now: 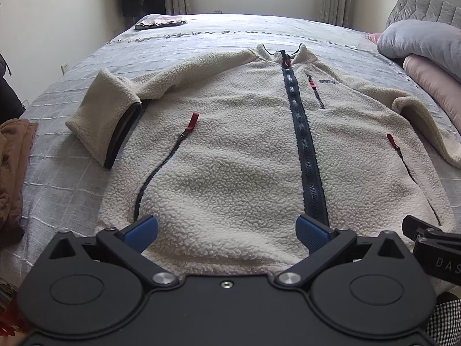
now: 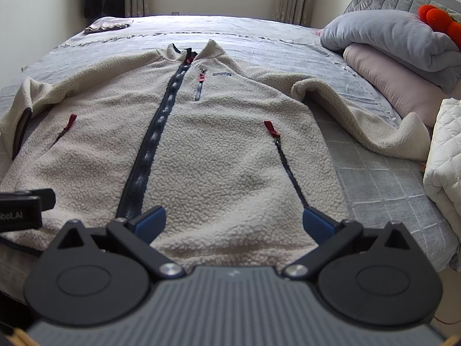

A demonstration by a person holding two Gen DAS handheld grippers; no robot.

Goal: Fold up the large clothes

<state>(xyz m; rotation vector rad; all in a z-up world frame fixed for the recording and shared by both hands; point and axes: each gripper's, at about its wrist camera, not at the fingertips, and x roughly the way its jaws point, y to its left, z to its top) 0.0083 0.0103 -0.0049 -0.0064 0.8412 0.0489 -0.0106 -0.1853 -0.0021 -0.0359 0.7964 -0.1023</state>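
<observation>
Cream zip-front fleece jacket (image 1: 230, 150) flat near bed (image 1: 72, 178) foot edge; left claw (image 1: 226, 232), right claw (image 2: 233, 225) spread above hem. Risk: thick pile slipping, fold skewing.

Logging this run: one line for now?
jacket flat on bed, zipped | left gripper open | right gripper open | fold unstarted

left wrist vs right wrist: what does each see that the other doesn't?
Left wrist only: brown garment at the bed's left edge, and the folded-back left sleeve cuff in full.
Right wrist only: orange plush and a white quilted blanket.
Both: the cream fleece jacket flat, zipped, on the bed; left gripper and right gripper open.
</observation>
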